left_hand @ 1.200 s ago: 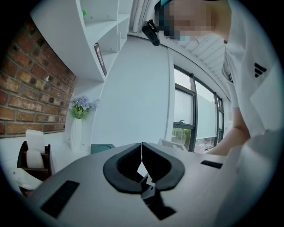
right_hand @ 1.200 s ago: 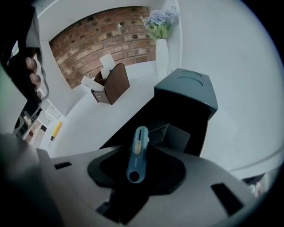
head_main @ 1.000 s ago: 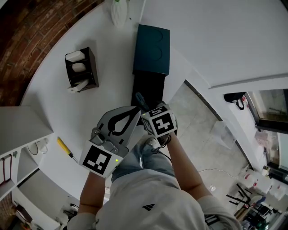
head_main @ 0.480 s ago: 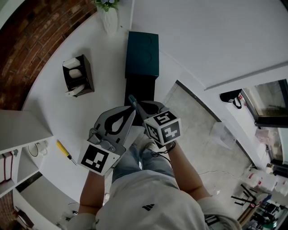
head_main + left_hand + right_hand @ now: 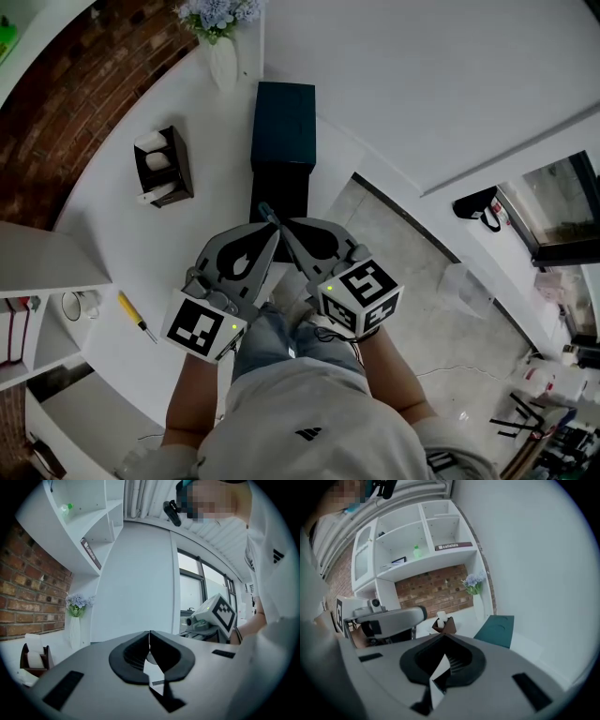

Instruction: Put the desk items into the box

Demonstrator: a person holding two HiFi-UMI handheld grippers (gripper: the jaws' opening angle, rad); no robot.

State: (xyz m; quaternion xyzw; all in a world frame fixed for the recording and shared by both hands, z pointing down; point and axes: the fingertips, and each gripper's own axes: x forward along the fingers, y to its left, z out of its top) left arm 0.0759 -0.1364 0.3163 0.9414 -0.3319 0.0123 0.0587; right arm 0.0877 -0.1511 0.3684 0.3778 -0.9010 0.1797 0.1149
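Observation:
On the white desk [image 5: 112, 244] lies a dark teal box [image 5: 283, 112], whose black near part [image 5: 281, 192] points at me. My left gripper [image 5: 271, 234] and right gripper [image 5: 281, 226] hover side by side just short of that part, tips nearly touching. A small bluish tip [image 5: 265, 212] pokes out where they meet; I cannot tell what it is. The left gripper [image 5: 149, 641] has shut jaws with nothing between them. The right gripper [image 5: 443, 638] is shut too, also on nothing. A yellow pen-like tool [image 5: 137, 314] lies at the desk's left.
A dark organizer [image 5: 164, 167] with white items stands at the back left. A white vase of flowers [image 5: 220, 42] sits behind the box, against the wall. White shelves [image 5: 47, 272] stand at the left. The desk's curved edge runs close to my legs, with grey floor [image 5: 412, 253] to the right.
The right gripper has tilted back; its marker cube moved right and toward me, and its body now points at the box. The left gripper has hardly moved.

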